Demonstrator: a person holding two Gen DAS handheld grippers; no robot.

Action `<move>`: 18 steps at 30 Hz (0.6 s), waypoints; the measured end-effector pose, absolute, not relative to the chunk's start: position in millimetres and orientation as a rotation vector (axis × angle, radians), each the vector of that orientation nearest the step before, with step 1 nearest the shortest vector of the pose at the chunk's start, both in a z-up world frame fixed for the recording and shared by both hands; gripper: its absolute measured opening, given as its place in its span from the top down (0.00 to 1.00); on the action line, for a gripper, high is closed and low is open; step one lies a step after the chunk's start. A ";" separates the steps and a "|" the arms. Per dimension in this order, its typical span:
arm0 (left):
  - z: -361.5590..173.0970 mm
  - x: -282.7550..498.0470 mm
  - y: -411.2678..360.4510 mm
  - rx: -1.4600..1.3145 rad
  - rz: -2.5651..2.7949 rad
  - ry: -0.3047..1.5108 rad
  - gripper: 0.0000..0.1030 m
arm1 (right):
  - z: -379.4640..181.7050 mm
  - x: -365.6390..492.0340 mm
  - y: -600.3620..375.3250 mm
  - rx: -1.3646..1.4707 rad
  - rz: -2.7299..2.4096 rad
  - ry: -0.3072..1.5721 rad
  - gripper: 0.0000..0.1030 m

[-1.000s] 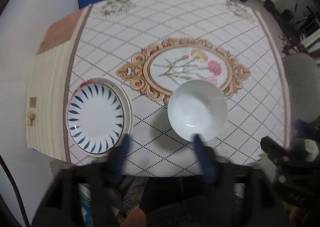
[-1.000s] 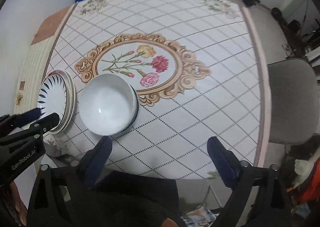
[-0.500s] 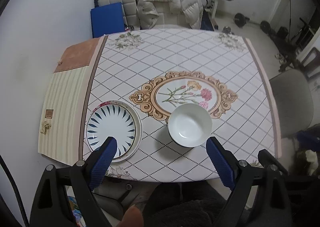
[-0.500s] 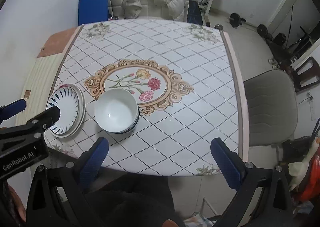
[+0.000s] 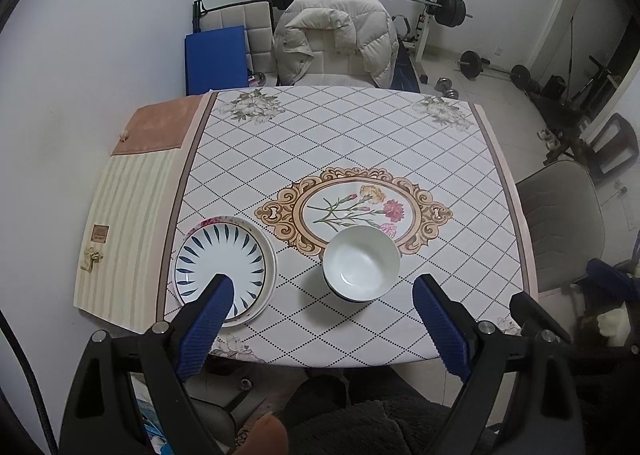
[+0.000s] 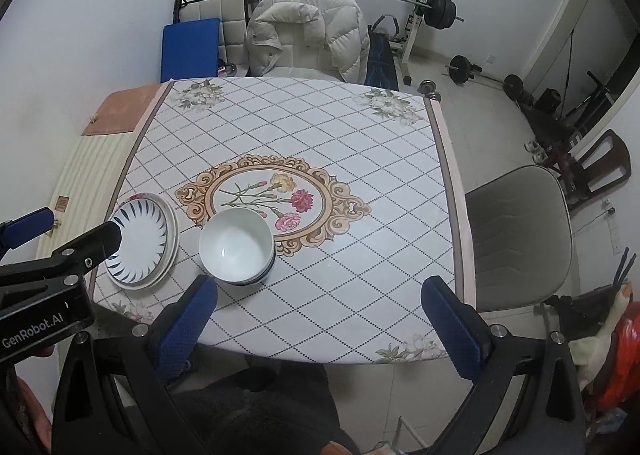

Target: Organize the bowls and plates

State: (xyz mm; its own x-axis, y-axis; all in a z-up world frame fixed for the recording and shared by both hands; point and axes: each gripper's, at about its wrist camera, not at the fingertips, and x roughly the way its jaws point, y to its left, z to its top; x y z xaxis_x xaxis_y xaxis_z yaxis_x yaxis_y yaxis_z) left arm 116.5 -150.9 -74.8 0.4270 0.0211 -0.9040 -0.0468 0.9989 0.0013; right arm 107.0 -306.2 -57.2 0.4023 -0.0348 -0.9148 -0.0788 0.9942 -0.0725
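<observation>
I am holding both tongs, left tongs [image 5: 320, 297] and right tongs [image 6: 320, 295], wide apart and empty above the counter [image 5: 360, 143]; the bowls [image 5: 361, 263] are sitting nearer my left tongs, just below them.

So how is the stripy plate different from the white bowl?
The plate is flat and wide; the bowl is deep and rounder. The plate has dark blue streaks around its inside; the bowl is plain white inside. The plate sits nearer the table's left edge. Both rest upright on stacked dishes.
</observation>
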 end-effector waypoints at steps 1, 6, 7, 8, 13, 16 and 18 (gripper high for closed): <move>-74.6 116.4 -151.2 -0.026 0.043 1.129 0.11 | -57.2 107.5 -307.1 -0.106 0.027 1.159 0.00; -76.8 117.8 -150.3 -0.030 0.026 1.134 0.11 | -62.7 113.4 -314.4 -0.078 0.036 1.181 0.00; -78.2 119.2 -149.5 -0.036 0.016 1.141 0.11 | -65.2 115.0 -315.9 -0.074 0.040 1.186 0.00; -80.4 121.7 -149.5 -0.037 0.005 1.149 0.11 | -68.1 117.3 -317.8 -0.071 0.046 1.185 0.00; -111.4 146.3 -146.4 -0.029 -0.023 1.204 0.11 | -93.4 136.7 -339.5 0.012 0.099 1.169 0.00; -140.6 166.9 -140.3 -0.092 -0.073 1.262 0.11 | -122.7 155.3 -356.1 0.137 0.181 1.228 0.00; -160.8 178.1 -135.2 -0.131 -0.093 1.294 0.11 | -146.4 167.4 -365.0 0.203 0.223 1.275 0.00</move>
